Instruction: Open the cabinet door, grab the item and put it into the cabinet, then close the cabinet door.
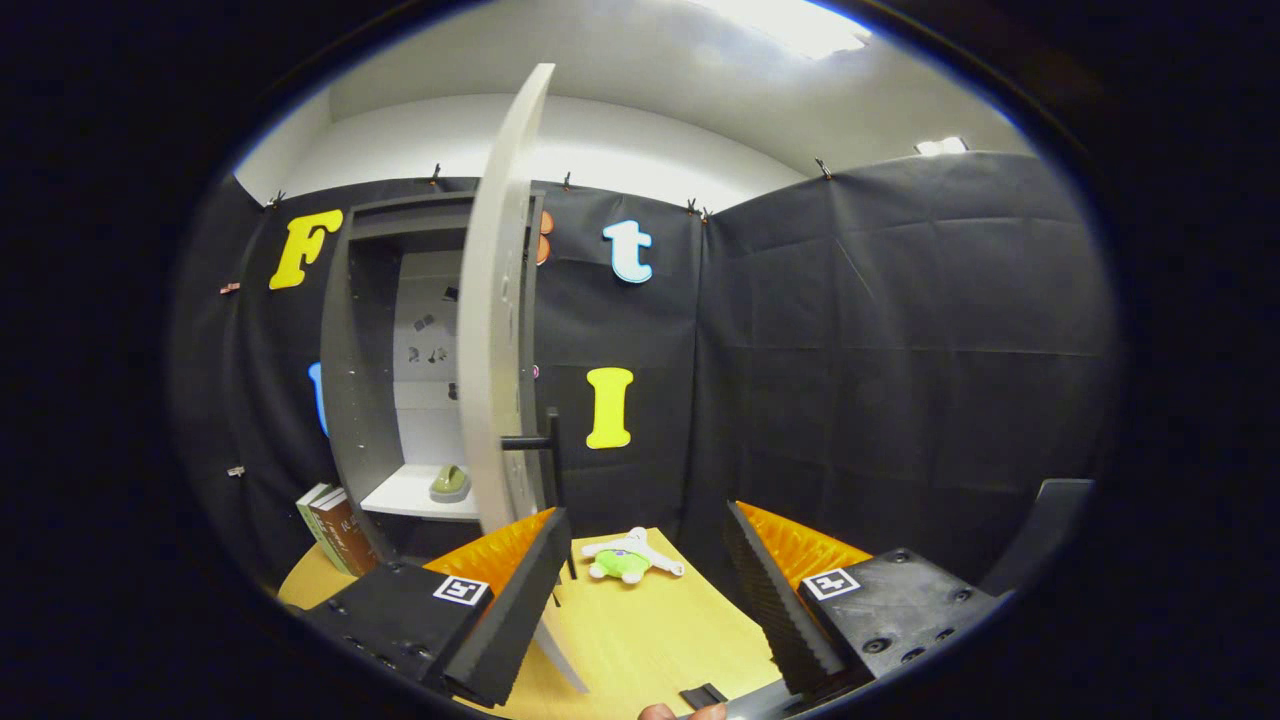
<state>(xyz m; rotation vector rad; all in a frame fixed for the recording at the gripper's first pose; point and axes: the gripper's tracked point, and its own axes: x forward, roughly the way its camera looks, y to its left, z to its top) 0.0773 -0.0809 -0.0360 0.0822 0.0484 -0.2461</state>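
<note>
A tall grey cabinet [352, 380] stands beyond my left finger, and its white door [497, 330] is swung wide open, edge-on toward me. A black bar handle [545, 445] sticks out of the door's lower part. On the cabinet's white shelf sits a small green dish-like object [450, 482]. A small plush toy [628, 558], white and green, lies on the wooden table [640, 630] just ahead of the fingers and between them. My gripper [648, 590] is open, with nothing between its fingers. The door's lower edge passes right beside my left finger [515, 600].
Two or three books [335, 528] lean against the cabinet's left side on the table. Black cloth walls close the booth behind and to the right. A fingertip [680, 712] shows at the table's near edge. A dark curved part [1040, 530] rises past my right finger.
</note>
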